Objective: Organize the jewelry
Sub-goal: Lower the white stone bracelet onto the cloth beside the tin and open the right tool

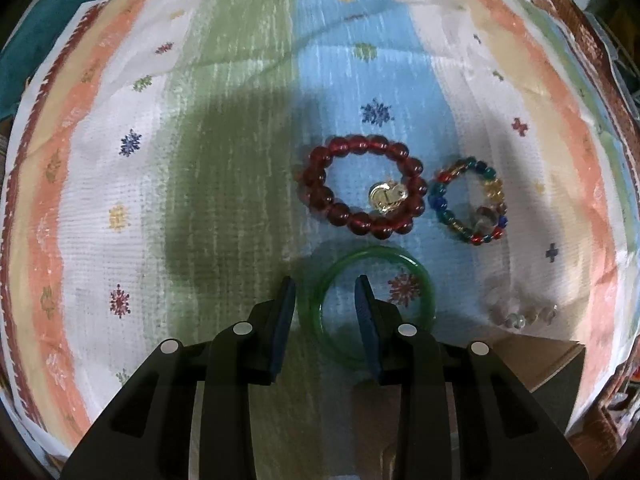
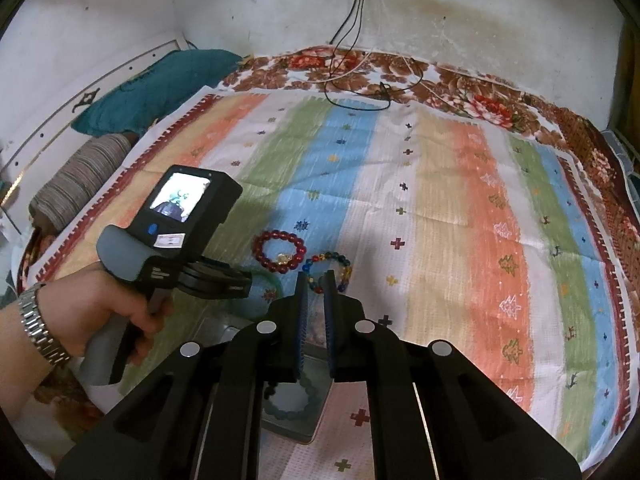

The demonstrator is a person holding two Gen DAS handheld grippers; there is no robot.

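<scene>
Striped cloth (image 1: 248, 184): spread over a bed, carrying all jewelry.

Green bangle (image 1: 374, 306): flat on cloth, nearest the left gripper (image 1: 325, 292); fingers spread, pointing straight down, one blue pad outside the ring's left rim, the other inside the ring; rim between them, not pinched.

Red bead bracelet (image 1: 362, 186): just beyond the bangle, gold charm (image 1: 387, 197) lying inside its loop.

Multicoloured bead bracelet (image 1: 468, 202): just beside the red one.

Clear beads (image 1: 520, 308): blurred, beside the bangle.

Right gripper (image 2: 315, 284): fingers pressed together, holding nothing, above a grey tray (image 2: 294, 428) containing a pale blue bead bracelet (image 2: 294, 404).
</scene>
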